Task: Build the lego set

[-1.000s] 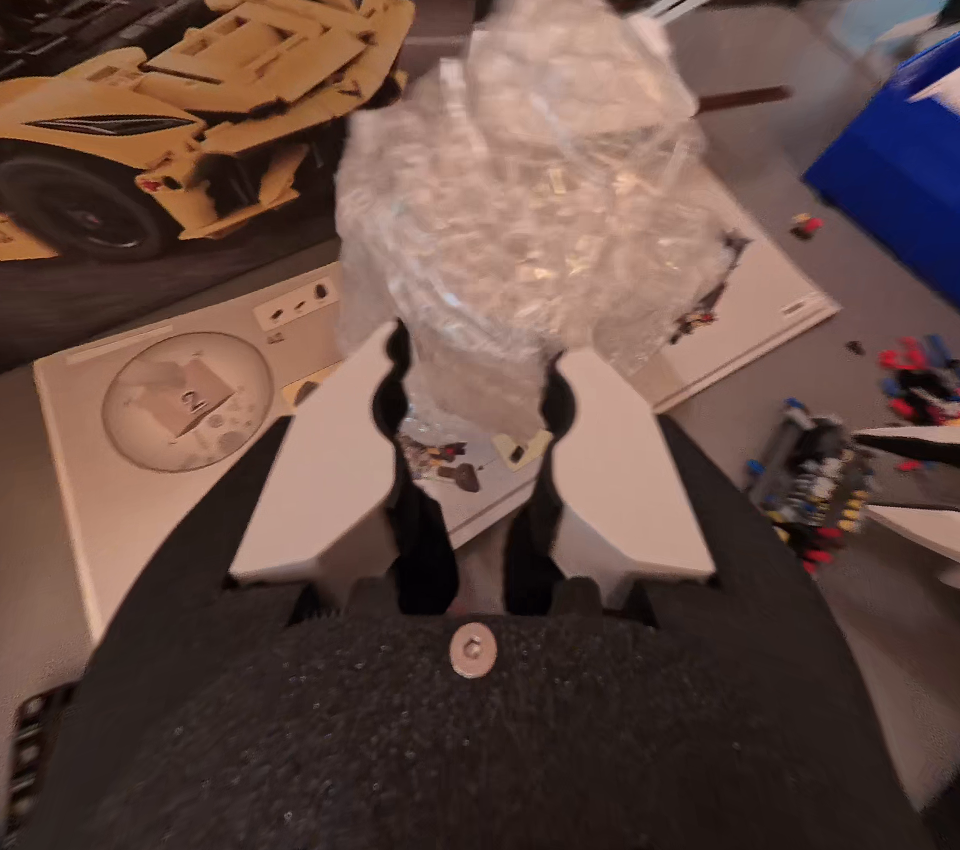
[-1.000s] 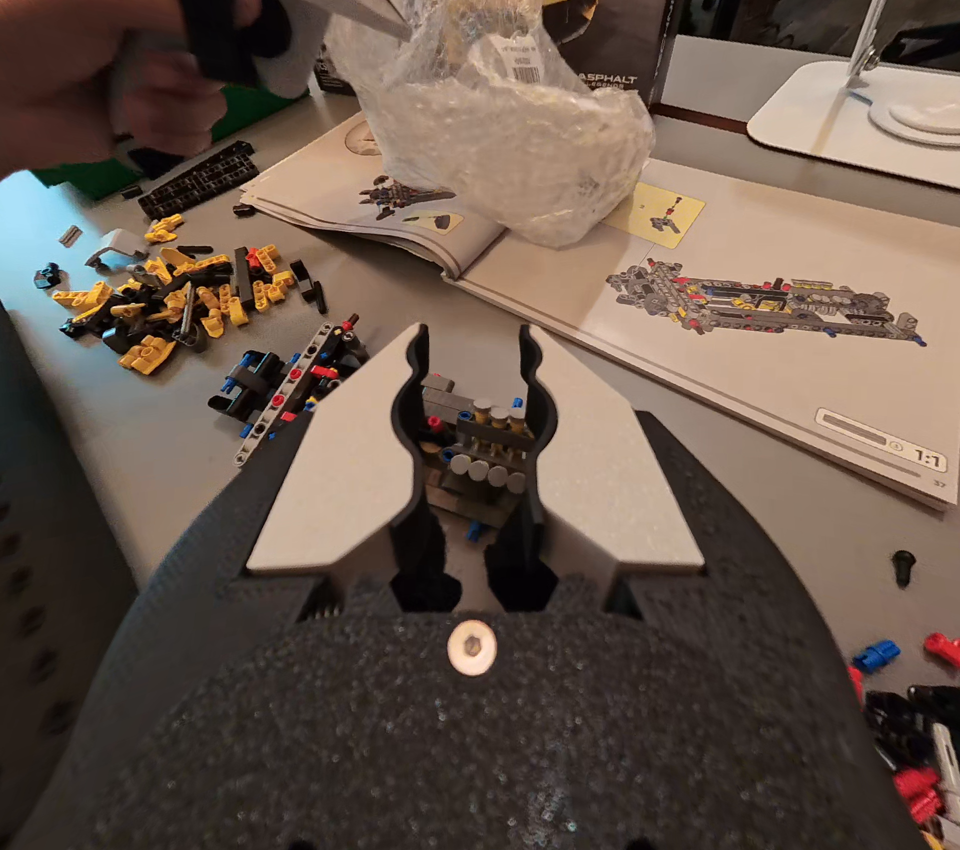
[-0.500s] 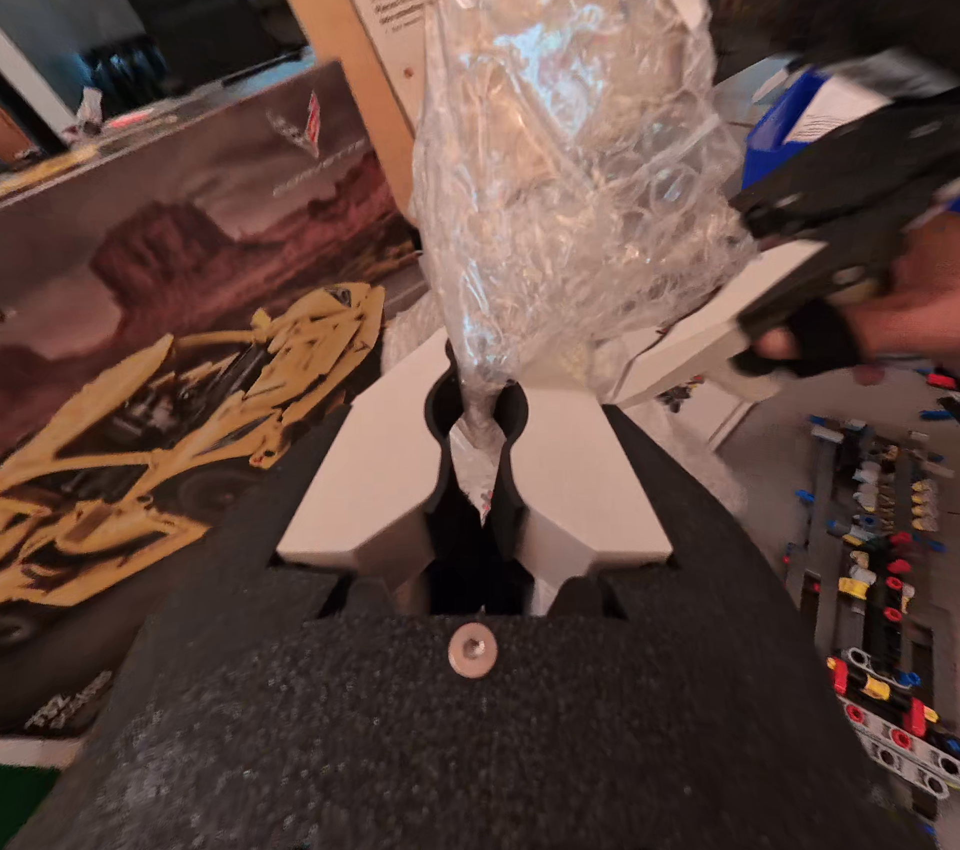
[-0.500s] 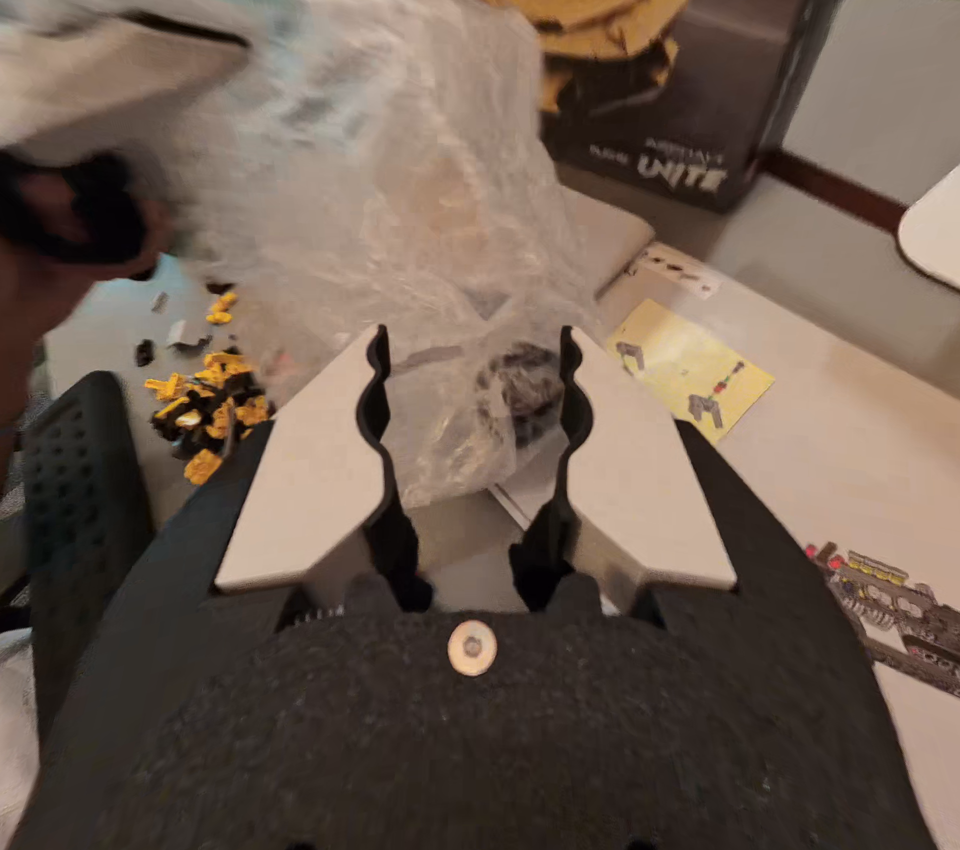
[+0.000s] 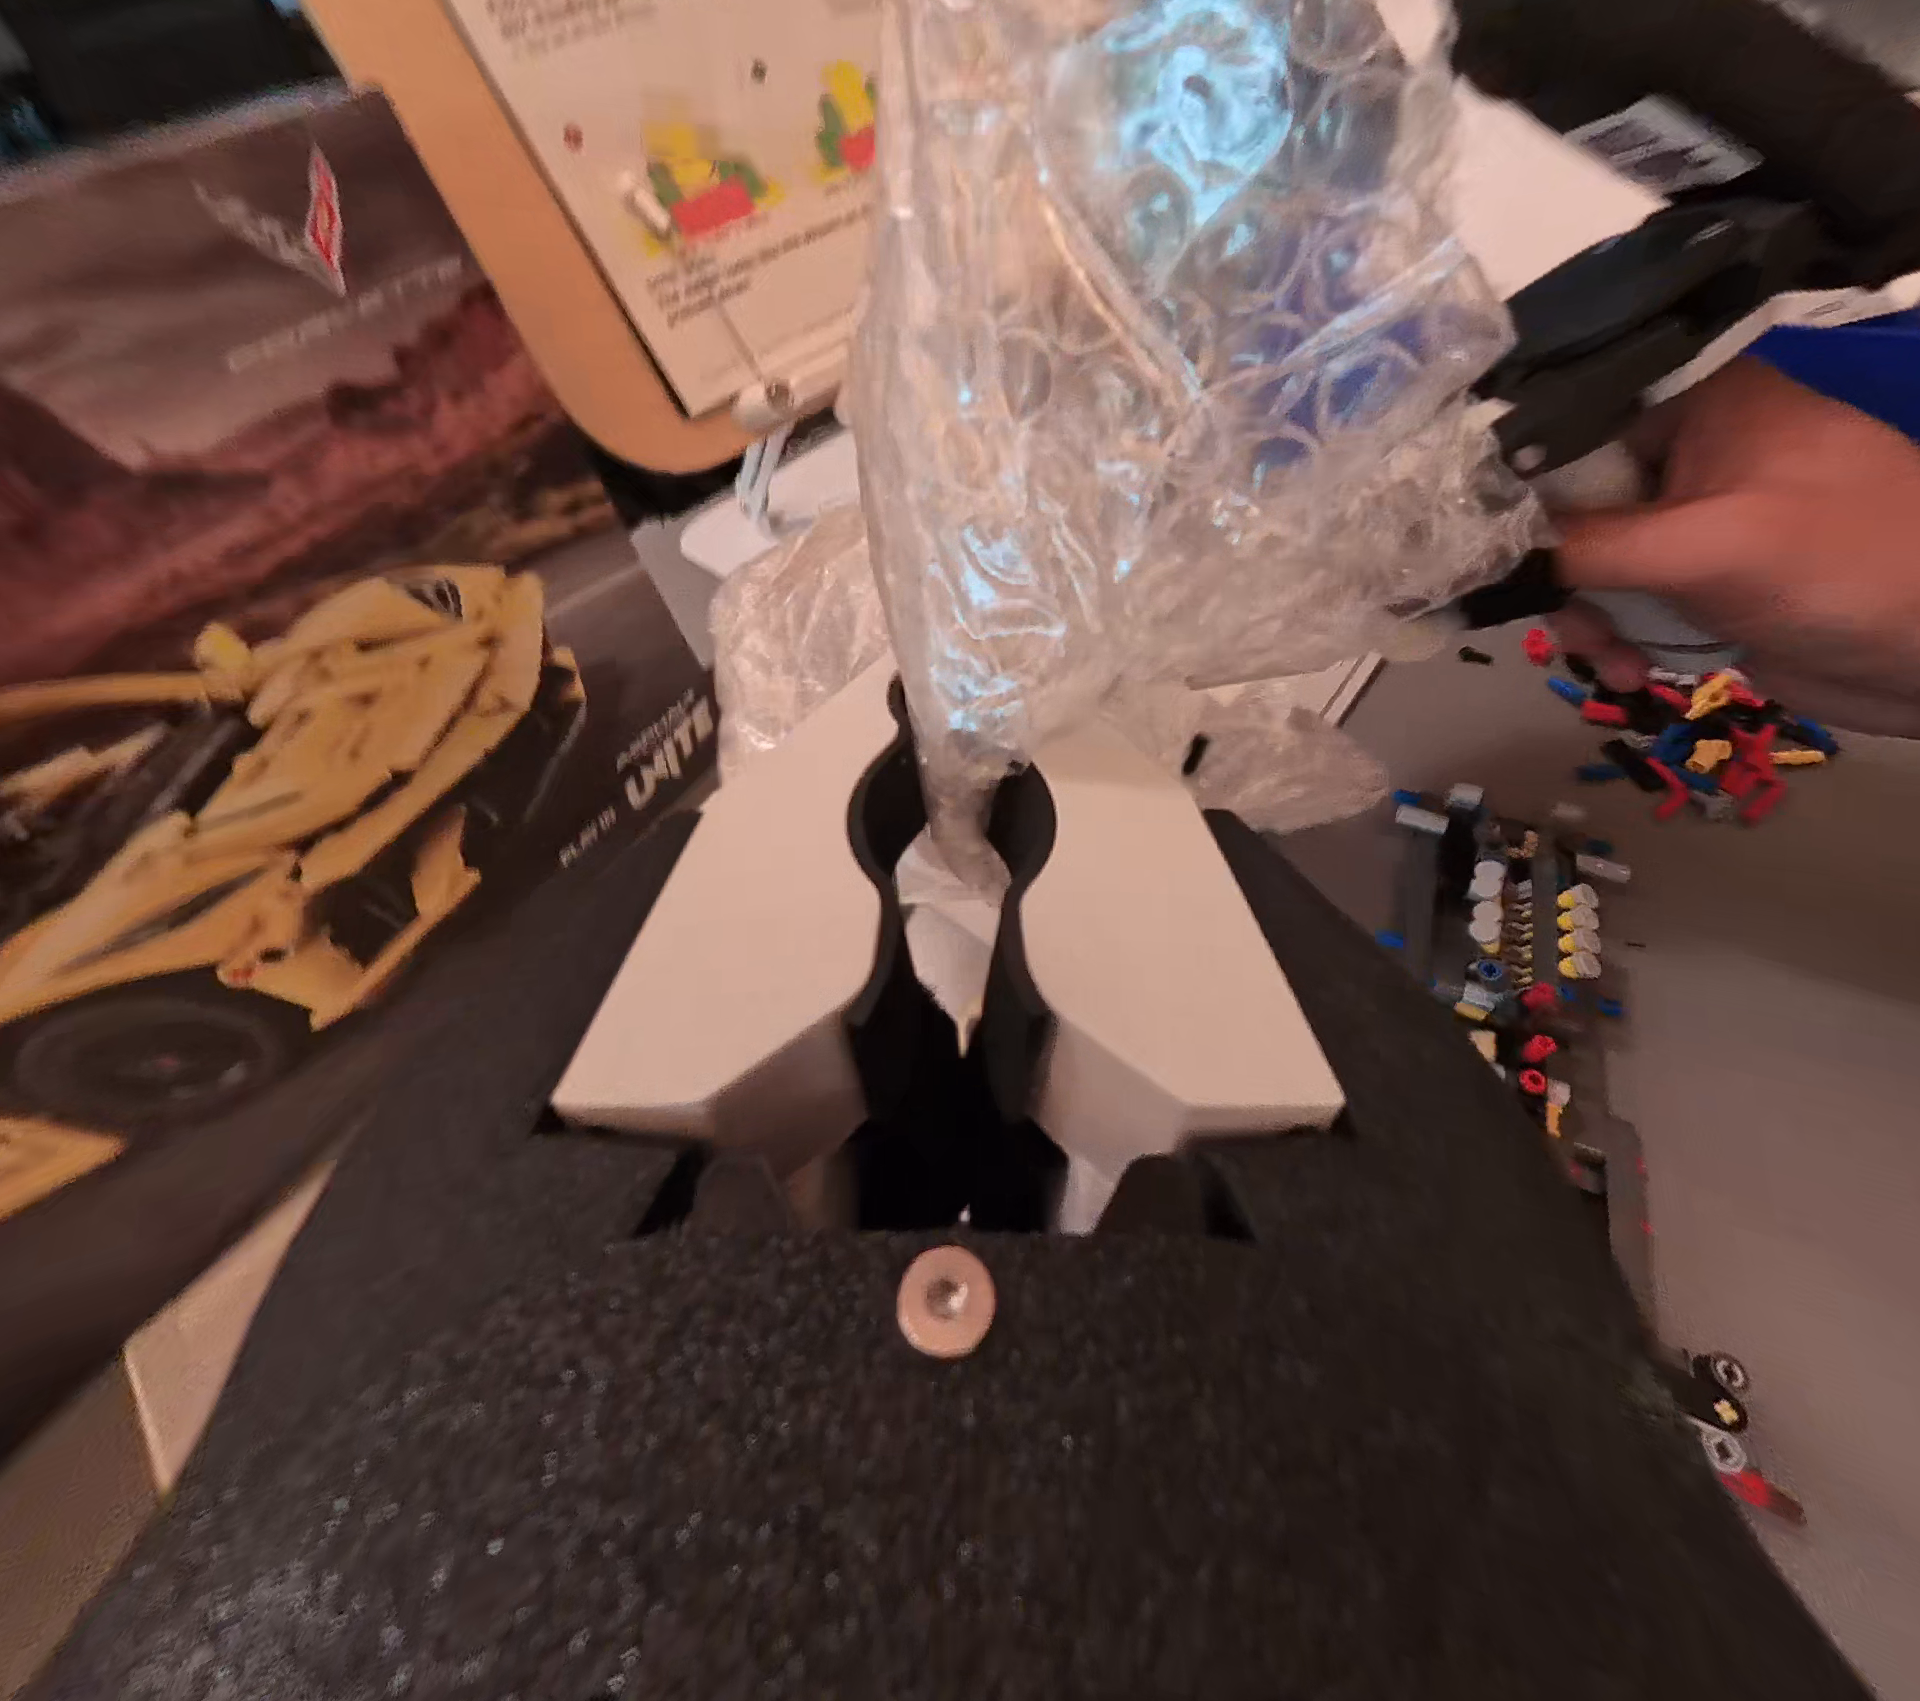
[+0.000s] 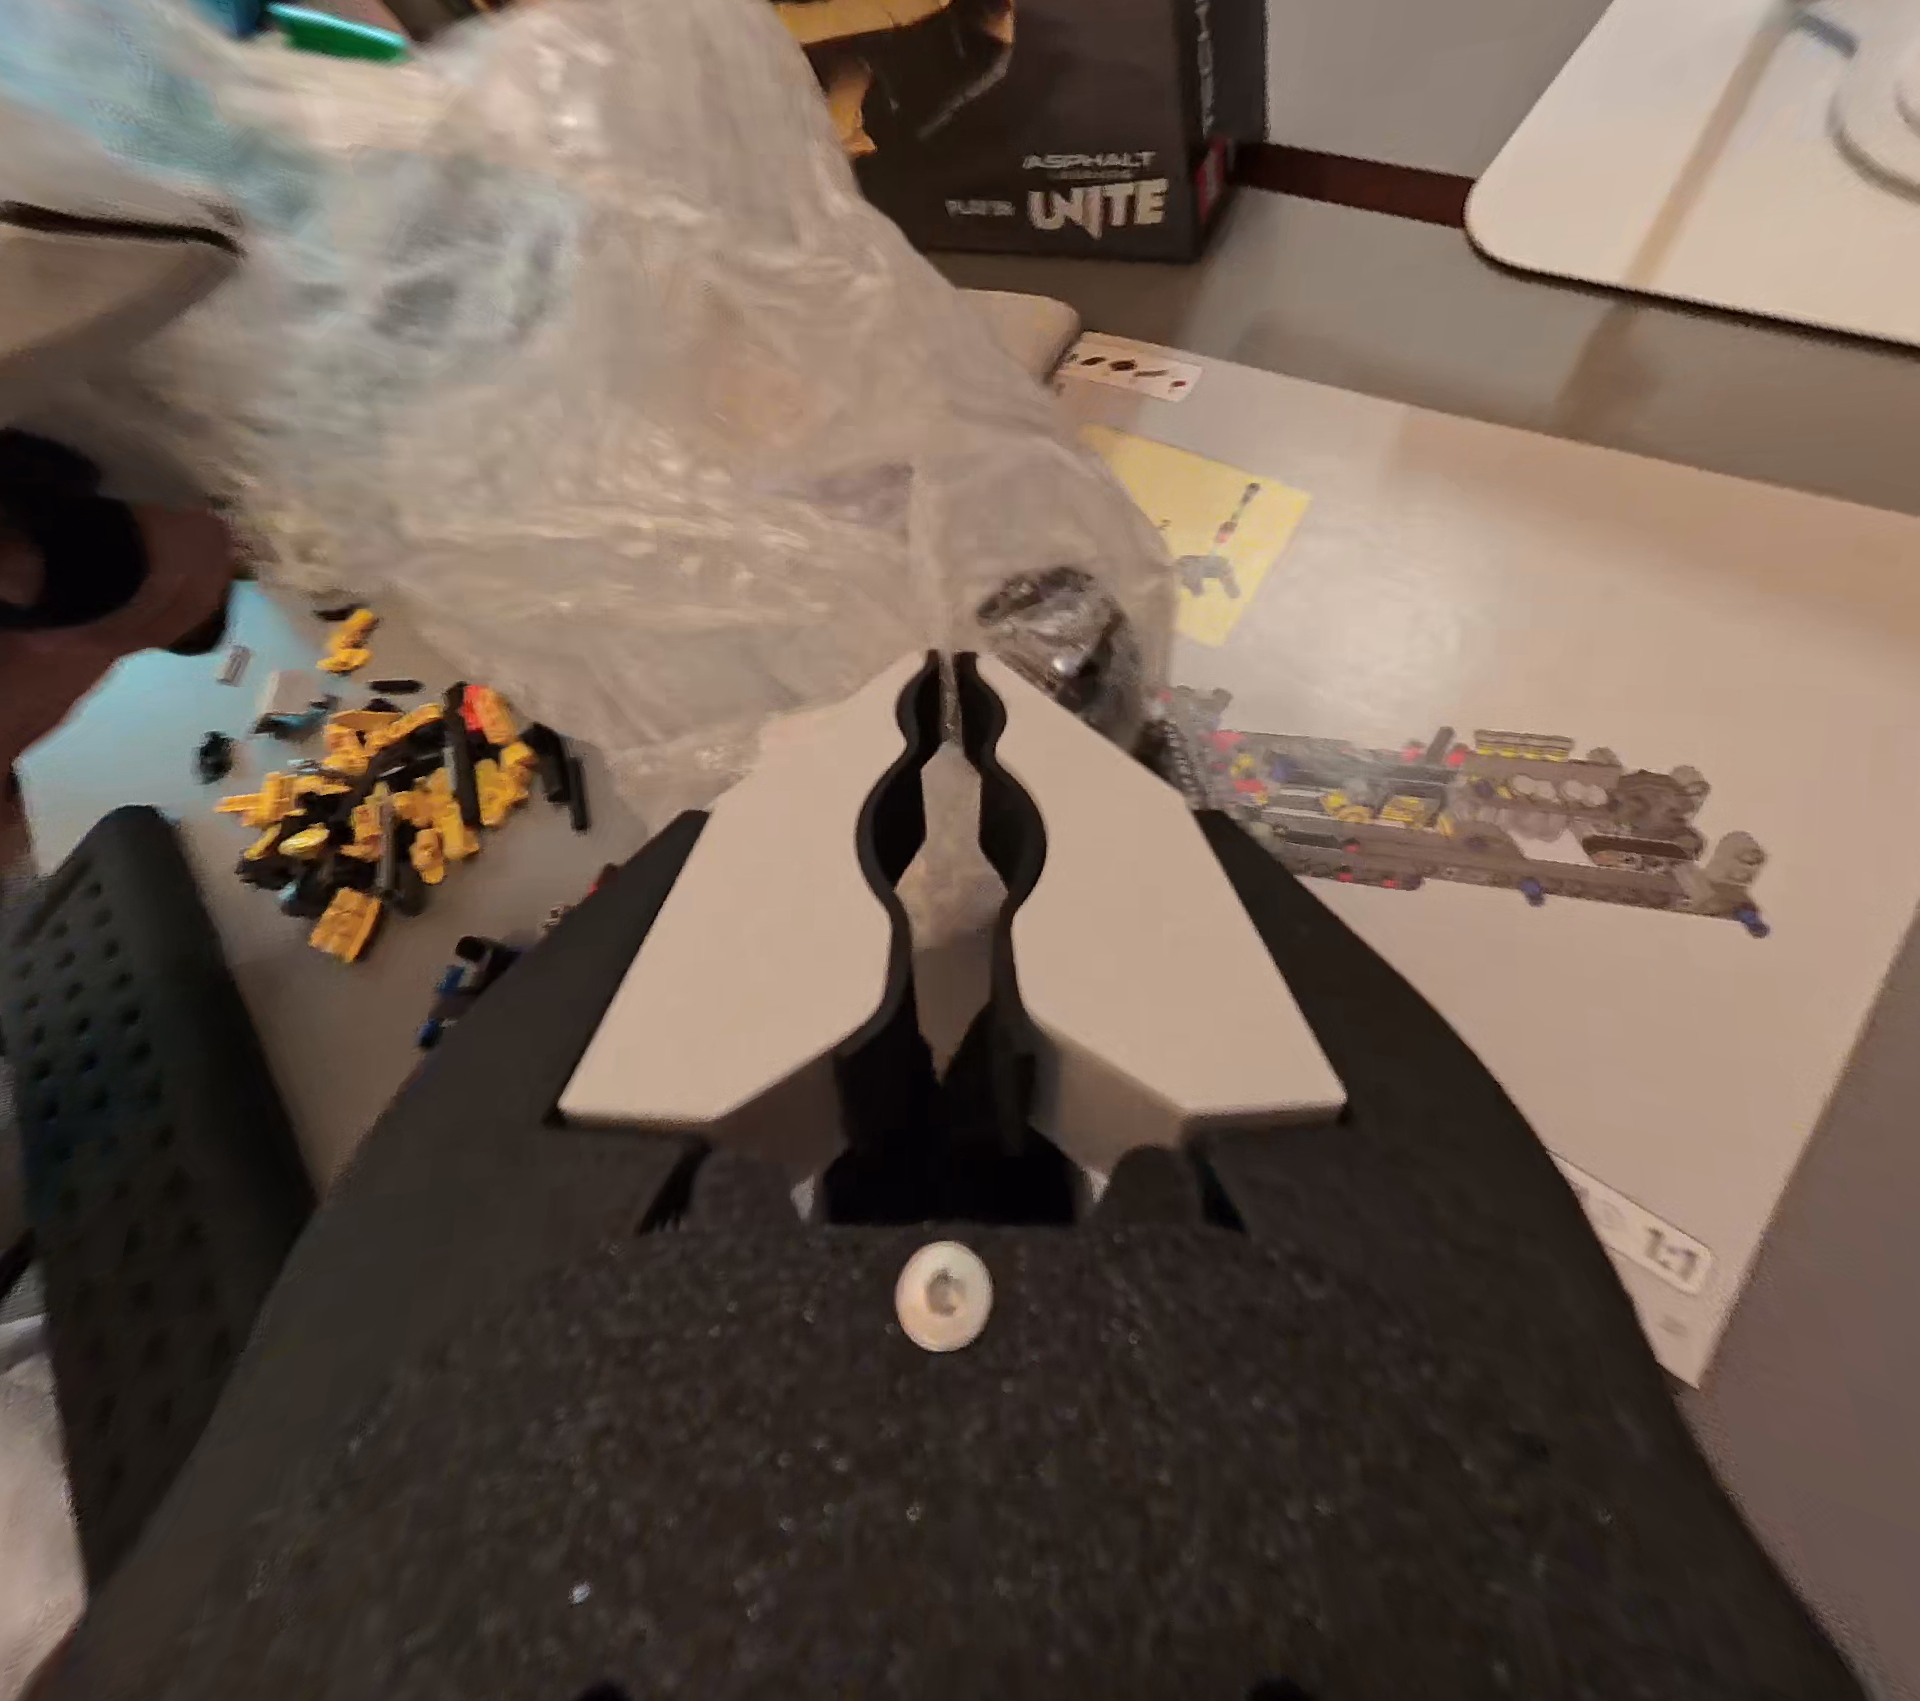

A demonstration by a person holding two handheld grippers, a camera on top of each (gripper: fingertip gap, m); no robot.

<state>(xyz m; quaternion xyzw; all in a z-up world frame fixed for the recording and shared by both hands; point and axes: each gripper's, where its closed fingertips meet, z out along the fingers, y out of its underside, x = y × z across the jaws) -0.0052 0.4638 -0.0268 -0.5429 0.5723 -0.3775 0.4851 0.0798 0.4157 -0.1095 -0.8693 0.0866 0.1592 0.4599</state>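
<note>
Above: left gripper [image 5: 961, 804] and right gripper [image 6: 943, 675] both pinch the clear bag [image 5: 1143, 321], fingers closed on plastic, over the table [image 6: 1351, 321].

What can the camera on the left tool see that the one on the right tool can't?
Only the left wrist view shows the propped-up instruction card, the half-built model on the table and the mixed red-and-blue parts. Only the right wrist view shows the open instruction booklet and the yellow-and-black parts pile. Both show the clear plastic bag, pinched from both ends, and the set's box.
</note>
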